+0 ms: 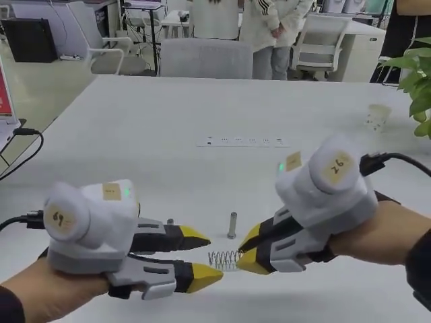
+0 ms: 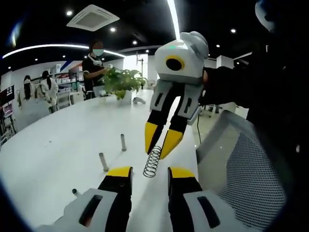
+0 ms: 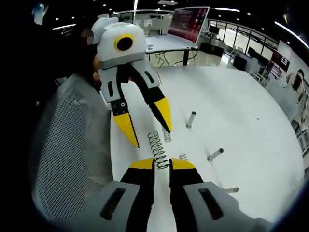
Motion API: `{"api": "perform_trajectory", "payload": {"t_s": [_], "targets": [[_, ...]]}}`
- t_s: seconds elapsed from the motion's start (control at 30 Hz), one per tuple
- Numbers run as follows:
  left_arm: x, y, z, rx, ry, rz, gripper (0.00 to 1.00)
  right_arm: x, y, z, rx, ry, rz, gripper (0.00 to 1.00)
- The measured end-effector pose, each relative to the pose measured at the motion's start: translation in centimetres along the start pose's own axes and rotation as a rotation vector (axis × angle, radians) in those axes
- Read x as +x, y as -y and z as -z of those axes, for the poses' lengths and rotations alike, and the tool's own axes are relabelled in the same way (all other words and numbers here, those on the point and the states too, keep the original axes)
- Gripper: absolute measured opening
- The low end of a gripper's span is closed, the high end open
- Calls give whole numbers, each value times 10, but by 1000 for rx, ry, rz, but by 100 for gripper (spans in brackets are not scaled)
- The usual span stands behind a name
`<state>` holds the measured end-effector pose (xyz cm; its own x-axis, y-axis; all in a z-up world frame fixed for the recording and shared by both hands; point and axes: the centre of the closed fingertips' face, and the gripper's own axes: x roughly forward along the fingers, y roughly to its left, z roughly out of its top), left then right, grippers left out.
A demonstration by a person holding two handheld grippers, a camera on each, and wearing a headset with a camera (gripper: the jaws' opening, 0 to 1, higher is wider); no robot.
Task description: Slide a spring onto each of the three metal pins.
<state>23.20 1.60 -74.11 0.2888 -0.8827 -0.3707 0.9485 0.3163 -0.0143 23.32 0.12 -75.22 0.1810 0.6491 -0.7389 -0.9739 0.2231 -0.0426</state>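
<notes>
The white table (image 1: 168,114) is broad, with a row of sockets (image 1: 244,142) set flush in its middle. At the far right edge a leafy plant (image 1: 419,81) leans in over it, with a small pale cup (image 1: 378,118) just beside. A black cable (image 1: 23,151) loops at the left edge. A grey chair (image 1: 205,59) stands at the far side, and people (image 1: 273,30) stand behind it. On the near side is a mesh chair back (image 2: 251,179), and overhead a ceiling vent (image 2: 92,18).

white housings (image 1: 101,215), yellow-tipped tongs (image 1: 212,258), black cables (image 1: 397,157)

Three metal pins (image 3: 191,119), three springs (image 3: 158,151)
</notes>
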Motion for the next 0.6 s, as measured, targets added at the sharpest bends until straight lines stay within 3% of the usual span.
{"api": "perform_trajectory", "payload": {"t_s": [0.43,0.6], "targets": [[2,12,3,31,-19,49,3,0,-10,2,-36,-13,-32,9],[3,16,7,31,-36,69,3,-1,-14,4,-54,-20,-46,9]]}}
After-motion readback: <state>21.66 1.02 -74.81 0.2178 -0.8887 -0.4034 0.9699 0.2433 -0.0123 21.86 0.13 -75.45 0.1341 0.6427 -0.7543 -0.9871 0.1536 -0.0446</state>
